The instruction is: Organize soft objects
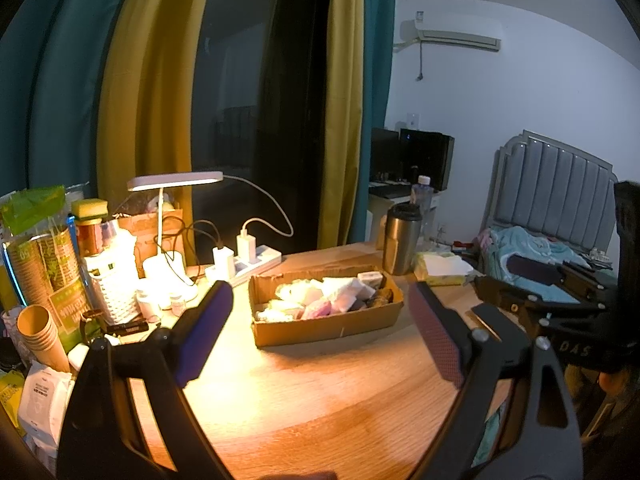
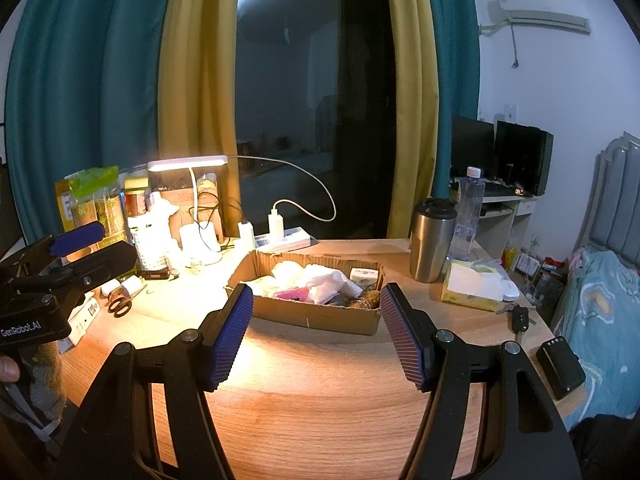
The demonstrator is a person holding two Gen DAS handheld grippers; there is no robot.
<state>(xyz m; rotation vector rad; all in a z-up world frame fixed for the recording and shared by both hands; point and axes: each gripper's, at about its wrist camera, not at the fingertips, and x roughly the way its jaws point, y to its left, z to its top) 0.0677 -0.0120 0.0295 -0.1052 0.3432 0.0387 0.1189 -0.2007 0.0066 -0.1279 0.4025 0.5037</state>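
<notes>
A shallow cardboard box (image 1: pixel 328 326) (image 2: pixel 320 314) sits mid-table, filled with soft objects: white cloths (image 1: pixel 340 290) (image 2: pixel 332 280), a pink sponge (image 1: pixel 318 307) (image 2: pixel 292 293) and a brown fuzzy piece (image 1: pixel 380 300) (image 2: pixel 366 300). My left gripper (image 1: pixel 320 316) hovers in front of the box, open, nothing between its blue pads. My right gripper (image 2: pixel 316 322) also stands open and empty just short of the box. In the left wrist view the right gripper (image 1: pixel 560 280) shows at the right edge; in the right wrist view the left gripper (image 2: pixel 68 248) shows at the left.
Left of the box stand a lit desk lamp (image 2: pixel 188 164), a power strip (image 2: pixel 284 240), jars, paper cups (image 1: pixel 40 332) and scissors (image 2: pixel 120 306). To the right are a steel tumbler (image 2: pixel 432 240), a water bottle (image 2: pixel 468 216), a tissue box (image 2: pixel 476 284), keys (image 2: pixel 520 316) and a black device (image 2: pixel 560 368). Bed beyond.
</notes>
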